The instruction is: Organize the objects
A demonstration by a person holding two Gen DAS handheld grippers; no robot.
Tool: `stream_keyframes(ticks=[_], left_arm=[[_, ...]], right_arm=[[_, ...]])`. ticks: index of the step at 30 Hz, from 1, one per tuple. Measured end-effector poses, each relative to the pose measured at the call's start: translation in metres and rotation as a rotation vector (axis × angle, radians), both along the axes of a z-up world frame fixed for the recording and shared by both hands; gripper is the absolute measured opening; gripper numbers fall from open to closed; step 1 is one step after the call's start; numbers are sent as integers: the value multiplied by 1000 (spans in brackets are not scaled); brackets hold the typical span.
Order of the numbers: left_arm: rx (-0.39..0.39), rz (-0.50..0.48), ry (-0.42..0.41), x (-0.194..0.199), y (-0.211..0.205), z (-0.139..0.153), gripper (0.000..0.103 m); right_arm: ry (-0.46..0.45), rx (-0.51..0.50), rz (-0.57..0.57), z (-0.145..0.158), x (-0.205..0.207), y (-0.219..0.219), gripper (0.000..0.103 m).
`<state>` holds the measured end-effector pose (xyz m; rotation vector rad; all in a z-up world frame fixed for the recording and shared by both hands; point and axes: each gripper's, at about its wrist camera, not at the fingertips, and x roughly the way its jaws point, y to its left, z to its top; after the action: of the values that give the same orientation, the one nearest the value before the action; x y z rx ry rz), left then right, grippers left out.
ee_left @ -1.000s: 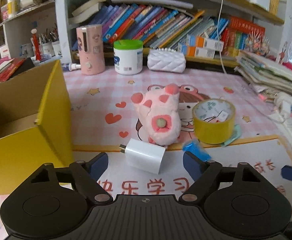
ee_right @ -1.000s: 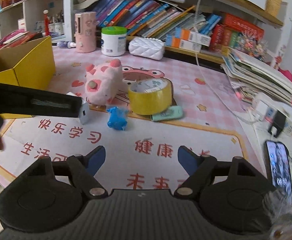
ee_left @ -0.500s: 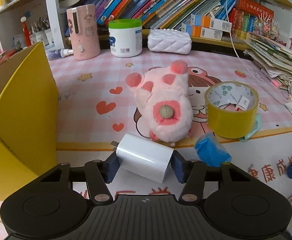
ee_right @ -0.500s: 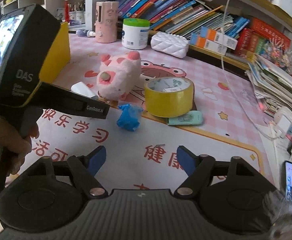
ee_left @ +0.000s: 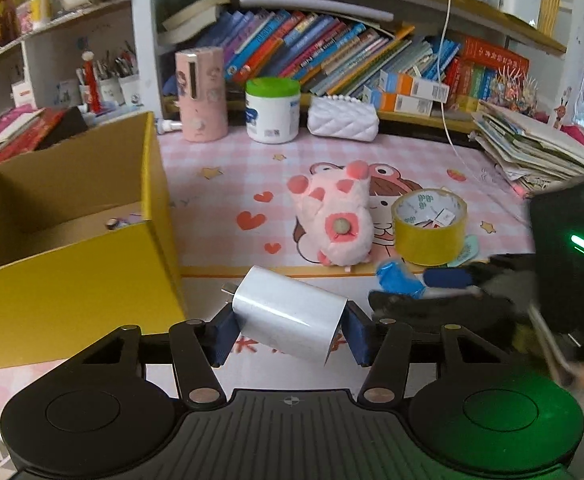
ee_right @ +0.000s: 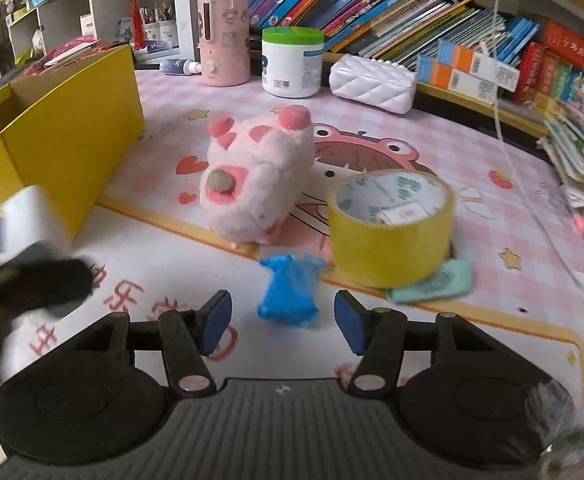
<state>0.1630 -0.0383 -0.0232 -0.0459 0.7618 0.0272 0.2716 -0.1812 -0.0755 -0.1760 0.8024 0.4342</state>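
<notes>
My left gripper (ee_left: 290, 334) is shut on a white charger (ee_left: 288, 320) and holds it tilted just above the mat, beside the open yellow box (ee_left: 72, 280). In the right wrist view the same charger (ee_right: 28, 216) shows blurred at the left edge. A crumpled blue wrapper (ee_right: 288, 294) lies on the mat between the fingers of my right gripper (ee_right: 282, 322). Its jaws are closing, with a gap left on both sides of the wrapper. A pink plush toy (ee_right: 256, 184) and a yellow tape roll (ee_right: 388, 232) sit just behind it.
A mint green card (ee_right: 432, 282) lies under the tape roll. At the back stand a pink cylinder (ee_left: 202, 94), a white jar with a green lid (ee_left: 272, 110) and a white quilted pouch (ee_left: 342, 120), under shelves of books. Stacked papers (ee_left: 532, 152) fill the right side.
The left gripper closed on the white charger and raised it off the mat. The right gripper moved forward and down to the blue wrapper, its jaws narrowing around it.
</notes>
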Motion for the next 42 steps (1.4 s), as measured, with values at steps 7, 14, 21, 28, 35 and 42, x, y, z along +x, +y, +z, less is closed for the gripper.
stream_keyframes(ticks=[7,14,21,28,35,42], left_arm=[[-6,29,-13,-18,12,6,54],[-41,38,-52,-35,24,17,54],[-86,24,-102,-59,43,29,54],[-109,9,-143,-90,72,34,54],[-116,5,-113,-127,109,25,54],[-94,19,-107,-163,146,24,54]], right_arm=[[66,38,-77,-5,20,0,30],[52,63,-115,11,-4,-5,28],[70,107,-128,51,-63,3,28],[16,47,-56,71,-135,40,28],[33,4,-3,66,-184,89,28],[41,7,28,65,-223,130,28]])
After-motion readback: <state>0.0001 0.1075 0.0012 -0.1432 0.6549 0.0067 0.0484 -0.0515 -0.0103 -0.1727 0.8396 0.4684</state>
